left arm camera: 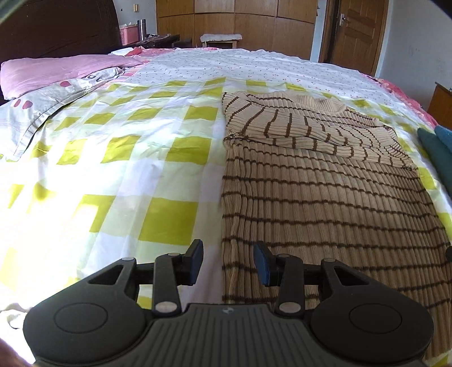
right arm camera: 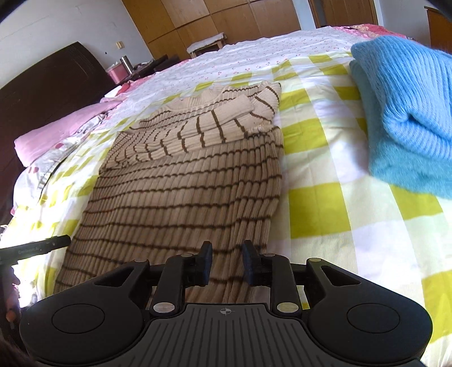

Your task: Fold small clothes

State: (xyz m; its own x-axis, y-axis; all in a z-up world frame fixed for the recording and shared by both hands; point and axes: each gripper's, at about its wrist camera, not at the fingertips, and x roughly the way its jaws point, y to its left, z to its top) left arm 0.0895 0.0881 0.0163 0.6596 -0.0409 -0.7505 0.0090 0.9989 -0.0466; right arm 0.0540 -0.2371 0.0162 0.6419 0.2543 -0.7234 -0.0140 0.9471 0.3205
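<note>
Room: wooden wardrobes (left arm camera: 234, 19) lined the far wall, with a door (left arm camera: 356, 31) at the right and a dark headboard (left arm camera: 56, 28) at the left.
Bed: your work surface was the bed (left arm camera: 127, 158), spread with a yellow-and-white checked cover that gave the knit a flat, broad base.
Striped sweater: the beige sweater (right arm camera: 180, 194) lay flat on the bed with its hem toward you and its collar far; both sleeves were already laid across the chest, which I judge was done to narrow it to a rectangle before a hem-to-collar fold.
Blue knit: a folded blue knit (right arm camera: 409, 113) sat on the bed well apart to the sweater's right, probably parked there as finished work.
Pillow: a pink pillow (left arm camera: 62, 70) rested by the headboard, clear of the sweater.
Pink basket: a pink basket (left arm camera: 128, 34) stood on the bedside stand next to a metal flask (left arm camera: 141, 28); its contents could not be made out.
Left claw: your left claw (left arm camera: 228, 264) was spread, straddling the sweater's left edge near the hem, gripping nothing.
Right claw: your right claw (right arm camera: 226, 262) was spread more narrowly, over the hem near the right edge, with no fabric pinched.
Step judged: both claws seemed poised to take the hem corners.
</note>
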